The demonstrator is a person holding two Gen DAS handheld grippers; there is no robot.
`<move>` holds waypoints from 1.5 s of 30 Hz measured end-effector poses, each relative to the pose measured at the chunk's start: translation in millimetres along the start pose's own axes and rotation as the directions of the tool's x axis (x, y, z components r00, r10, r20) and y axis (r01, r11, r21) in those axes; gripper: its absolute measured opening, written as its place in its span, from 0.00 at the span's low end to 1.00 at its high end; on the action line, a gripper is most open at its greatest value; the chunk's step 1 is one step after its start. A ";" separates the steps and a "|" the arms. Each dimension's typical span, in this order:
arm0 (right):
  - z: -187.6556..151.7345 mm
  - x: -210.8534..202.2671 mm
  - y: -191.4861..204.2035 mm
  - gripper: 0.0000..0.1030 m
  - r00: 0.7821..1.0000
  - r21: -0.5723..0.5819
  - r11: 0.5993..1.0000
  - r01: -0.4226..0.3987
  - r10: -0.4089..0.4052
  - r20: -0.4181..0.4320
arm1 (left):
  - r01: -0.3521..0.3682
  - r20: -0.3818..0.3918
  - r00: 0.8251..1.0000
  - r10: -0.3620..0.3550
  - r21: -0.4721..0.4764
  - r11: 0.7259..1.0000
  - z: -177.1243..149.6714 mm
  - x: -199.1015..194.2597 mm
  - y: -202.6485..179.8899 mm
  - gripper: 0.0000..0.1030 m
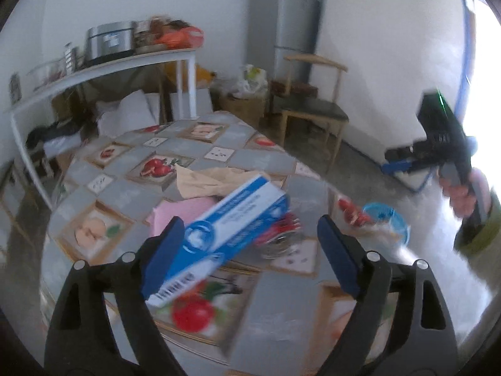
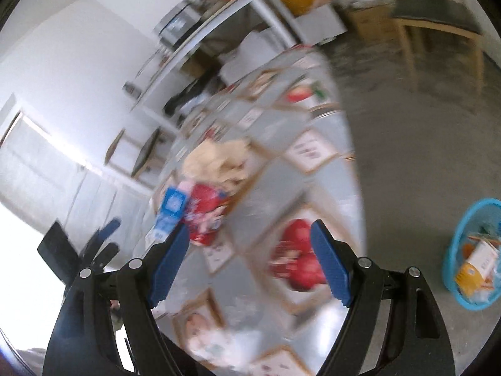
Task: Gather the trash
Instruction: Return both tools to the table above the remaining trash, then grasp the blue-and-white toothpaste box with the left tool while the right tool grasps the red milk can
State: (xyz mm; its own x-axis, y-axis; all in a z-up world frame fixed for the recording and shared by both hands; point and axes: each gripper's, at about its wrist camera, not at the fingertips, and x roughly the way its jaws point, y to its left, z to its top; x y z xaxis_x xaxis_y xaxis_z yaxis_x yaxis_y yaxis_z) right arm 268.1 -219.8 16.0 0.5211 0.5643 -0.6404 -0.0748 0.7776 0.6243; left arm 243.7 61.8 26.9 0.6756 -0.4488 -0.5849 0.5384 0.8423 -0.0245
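Observation:
A blue and white carton [image 1: 231,228] lies on the fruit-pattern tablecloth [image 1: 131,194], on a pink sheet [image 1: 178,213], crumpled tan paper [image 1: 206,181] and a red wrapper [image 1: 278,232]. My left gripper [image 1: 250,257] is open just above the table, its left pad beside the carton's near end; touch is unclear. My right gripper [image 2: 250,260] is open and empty above the table's right side; its body shows in the left wrist view [image 1: 444,138]. The right wrist view shows the carton [image 2: 170,210], red wrapper [image 2: 206,213] and tan paper [image 2: 219,159]. A blue trash basket [image 2: 469,250] with trash stands on the floor.
The blue basket also shows past the table's right edge in the left wrist view [image 1: 388,222]. A wooden chair [image 1: 313,106], a grey fridge [image 1: 281,25] and a white side table [image 1: 103,72] with a cooker stand behind. Both views are motion-blurred.

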 end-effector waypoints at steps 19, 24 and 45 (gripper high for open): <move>0.2 59.1 64.5 0.75 0.991 -0.049 0.996 -0.069 0.063 -0.120 | 0.197 -0.297 0.943 -0.152 0.128 0.972 7.6 102.9 22.3 0.67; 1.2 69.3 62.1 0.75 0.990 -0.013 0.999 -0.050 0.048 -0.132 | 0.177 -0.336 0.929 -0.154 0.037 0.984 3.4 94.1 18.0 0.57; 12.7 181.6 75.5 0.66 0.959 0.009 0.989 0.145 -0.138 -0.249 | 0.031 -0.230 0.938 -0.259 -0.690 0.723 -108.3 17.4 71.2 0.48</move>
State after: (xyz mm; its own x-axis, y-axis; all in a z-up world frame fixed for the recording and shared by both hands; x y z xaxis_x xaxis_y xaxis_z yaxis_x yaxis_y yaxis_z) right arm 367.9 -62.2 -47.5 0.2985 0.5029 -0.8111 0.0093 0.8483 0.5294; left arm 239.2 146.2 -72.8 0.3784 -0.5708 -0.7287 0.0628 0.8012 -0.5951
